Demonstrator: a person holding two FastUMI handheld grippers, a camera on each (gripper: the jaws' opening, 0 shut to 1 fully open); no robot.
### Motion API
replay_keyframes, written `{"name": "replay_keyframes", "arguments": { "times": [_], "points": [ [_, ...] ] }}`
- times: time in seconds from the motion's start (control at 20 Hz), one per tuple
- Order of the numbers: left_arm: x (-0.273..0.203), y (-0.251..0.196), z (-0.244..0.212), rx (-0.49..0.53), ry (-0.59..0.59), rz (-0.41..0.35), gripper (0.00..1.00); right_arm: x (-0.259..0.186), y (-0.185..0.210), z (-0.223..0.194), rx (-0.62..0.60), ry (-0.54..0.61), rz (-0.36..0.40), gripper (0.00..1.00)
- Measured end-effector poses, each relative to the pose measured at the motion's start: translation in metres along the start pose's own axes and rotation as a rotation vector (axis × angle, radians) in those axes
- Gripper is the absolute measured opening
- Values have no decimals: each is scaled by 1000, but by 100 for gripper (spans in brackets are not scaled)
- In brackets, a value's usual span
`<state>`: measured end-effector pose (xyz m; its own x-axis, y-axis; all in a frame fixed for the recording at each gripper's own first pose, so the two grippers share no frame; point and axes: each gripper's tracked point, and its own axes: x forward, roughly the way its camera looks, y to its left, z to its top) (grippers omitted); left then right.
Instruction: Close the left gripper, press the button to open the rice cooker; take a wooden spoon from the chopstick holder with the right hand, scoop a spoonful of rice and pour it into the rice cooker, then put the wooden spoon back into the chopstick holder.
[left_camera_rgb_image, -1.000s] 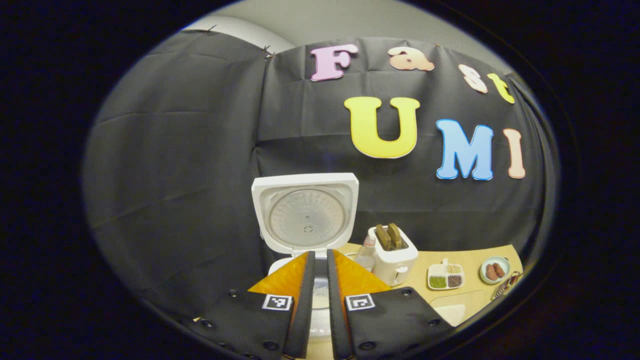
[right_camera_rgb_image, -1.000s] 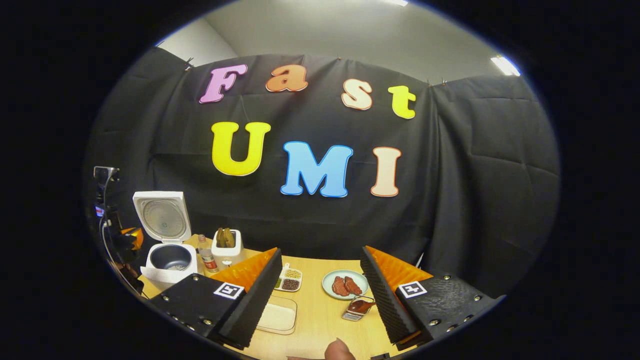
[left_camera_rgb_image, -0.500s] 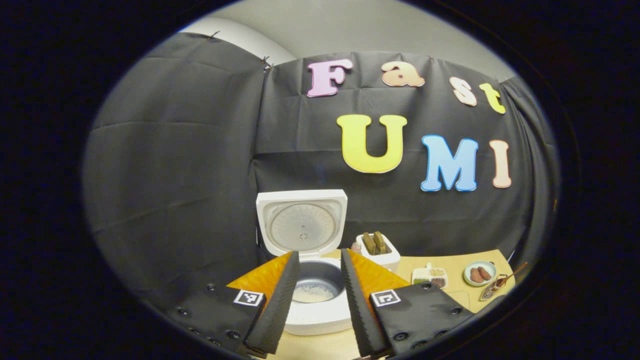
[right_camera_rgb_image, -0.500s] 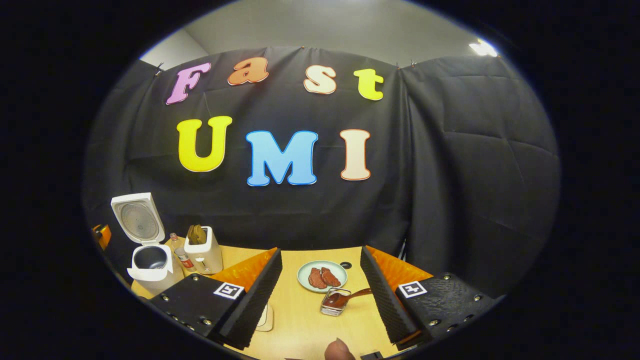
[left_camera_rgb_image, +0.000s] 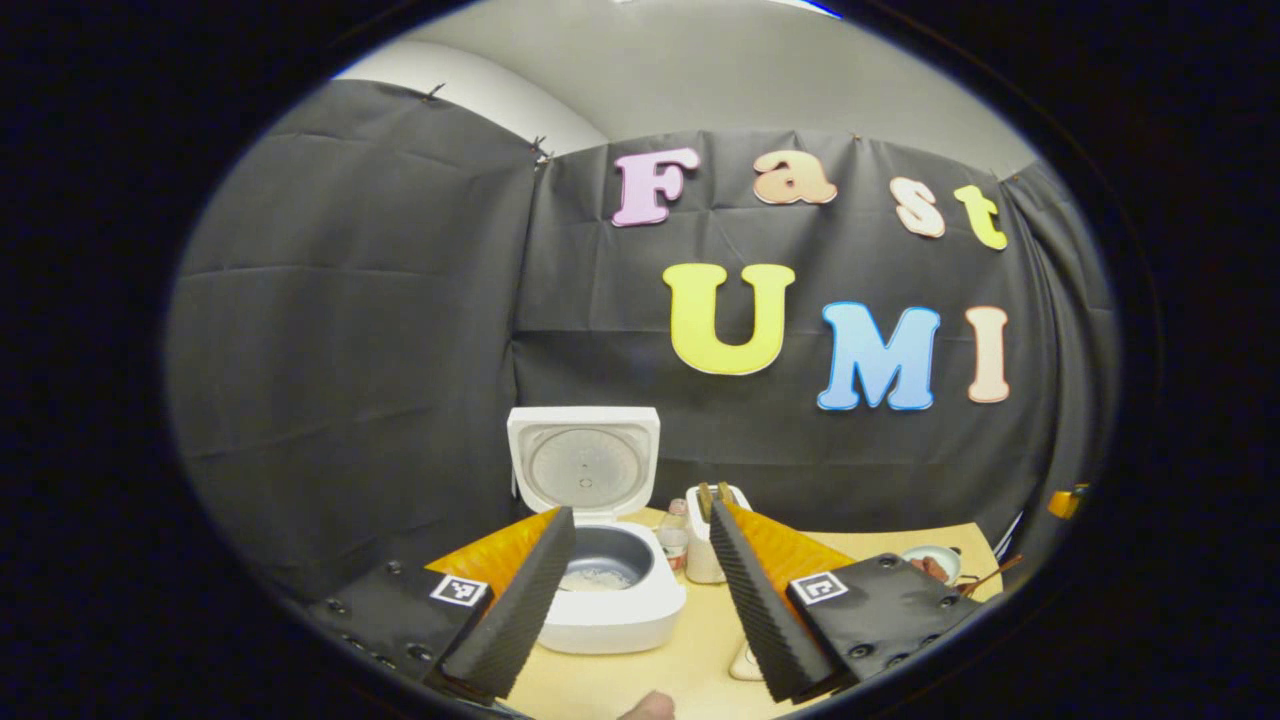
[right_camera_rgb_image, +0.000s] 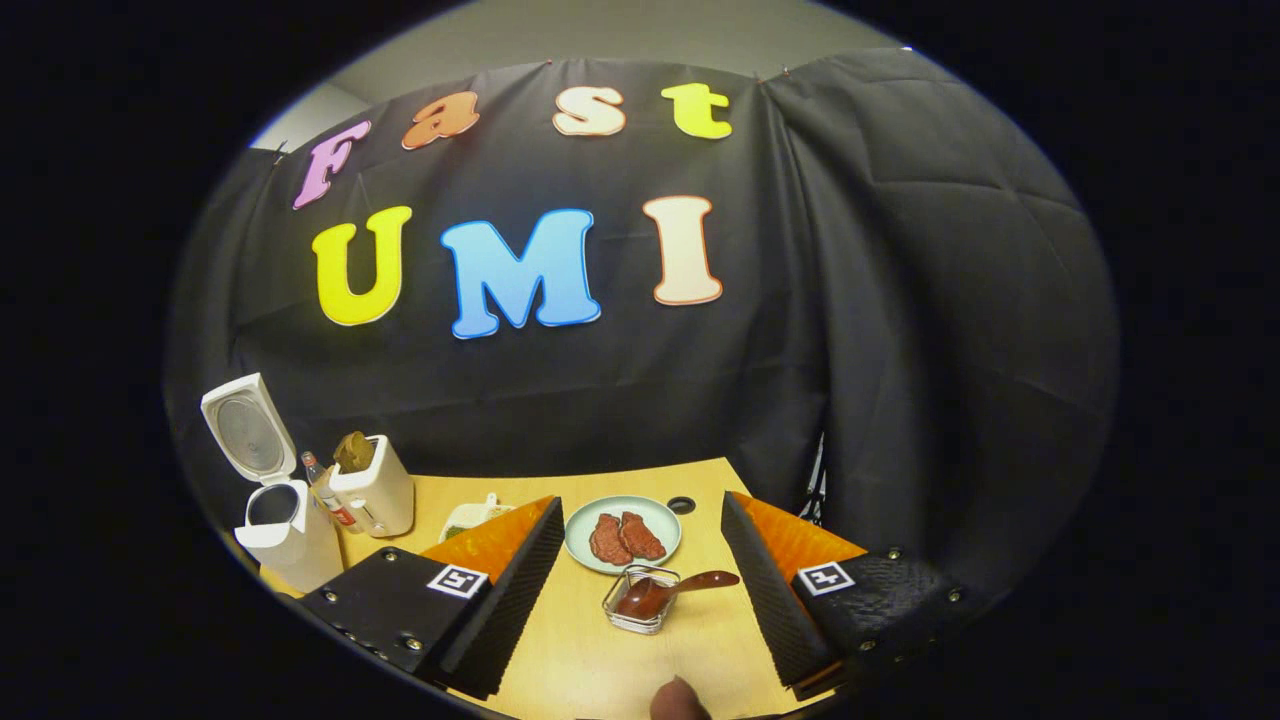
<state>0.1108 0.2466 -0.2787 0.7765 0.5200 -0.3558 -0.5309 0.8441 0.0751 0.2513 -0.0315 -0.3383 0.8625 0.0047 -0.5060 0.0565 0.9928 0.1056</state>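
Note:
The white rice cooker (left_camera_rgb_image: 610, 600) stands with its lid (left_camera_rgb_image: 583, 460) up, and a little white rice lies in its dark pot. My left gripper (left_camera_rgb_image: 640, 512) is open, drawn back from the cooker, with nothing between its fingers. The cooker (right_camera_rgb_image: 272, 520) stands small at the far left in the right gripper view. My right gripper (right_camera_rgb_image: 640, 505) is open above the table. Between and beyond its fingers sits a small square chopstick holder (right_camera_rgb_image: 638, 608). A wooden spoon (right_camera_rgb_image: 672, 590) lies in the holder, handle pointing right, untouched.
A white toaster (right_camera_rgb_image: 375, 490) and a small bottle (right_camera_rgb_image: 320, 485) stand beside the cooker. A pale plate with meat pieces (right_camera_rgb_image: 622, 533) sits just behind the holder, and a sectioned dish (right_camera_rgb_image: 468, 518) lies left of it. The wooden table (right_camera_rgb_image: 600, 660) ends at the black cloth.
My left gripper went from shut to open and pulled back from the cooker. My right gripper swung right, so the holder and spoon now sit between its fingers.

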Motion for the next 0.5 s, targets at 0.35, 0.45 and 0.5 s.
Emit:
{"name": "replay_keyframes", "arguments": {
  "times": [0.35, 0.45, 0.5],
  "points": [
    [-42, -51, -20, 136, 69, -15, 96, 76, -51, -70, 129, 91, -30, 98],
    [-50, -66, -27, 155, 98, -32, 97, 92, -51, -92, 200, 130, -17, 99],
    [-55, -72, -29, 150, 112, -40, 98, 100, -50, -104, 234, 148, -10, 99]
  ]
}}
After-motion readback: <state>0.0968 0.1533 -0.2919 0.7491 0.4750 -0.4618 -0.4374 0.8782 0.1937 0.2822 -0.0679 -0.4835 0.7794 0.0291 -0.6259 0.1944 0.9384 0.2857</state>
